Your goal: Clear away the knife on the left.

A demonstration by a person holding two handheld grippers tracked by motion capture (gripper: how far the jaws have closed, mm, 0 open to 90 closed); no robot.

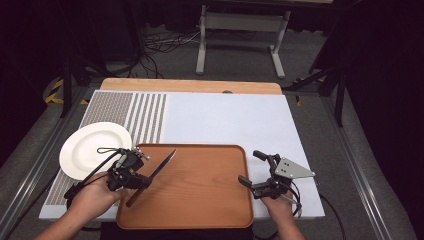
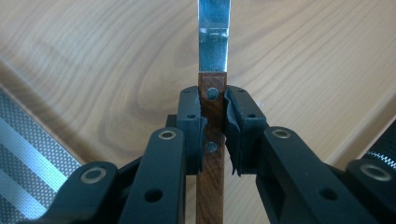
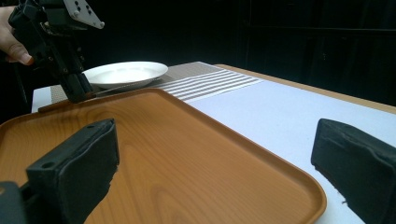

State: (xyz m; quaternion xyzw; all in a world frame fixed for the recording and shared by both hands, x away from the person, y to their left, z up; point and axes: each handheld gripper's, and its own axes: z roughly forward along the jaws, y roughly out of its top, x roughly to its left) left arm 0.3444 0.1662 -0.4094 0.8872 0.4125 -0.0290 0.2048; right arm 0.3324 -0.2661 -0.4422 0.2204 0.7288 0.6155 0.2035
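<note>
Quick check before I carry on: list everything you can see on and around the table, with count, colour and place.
knife: one, steel blade, brown wooden handle; over the tray's left part, handle clamped in the left claw.
tray: one, orange-brown wood; near middle of the table.
plate: one, white; left of the tray, on the placemat.
placemat: one, grey-and-white striped; far left of the table.
table: one, white top, wooden far edge.
frame: one, grey metal; on the floor beyond the table.
left claw: one, black; shut on the knife handle.
right claw: one, black; open, at the tray's right edge.
</note>
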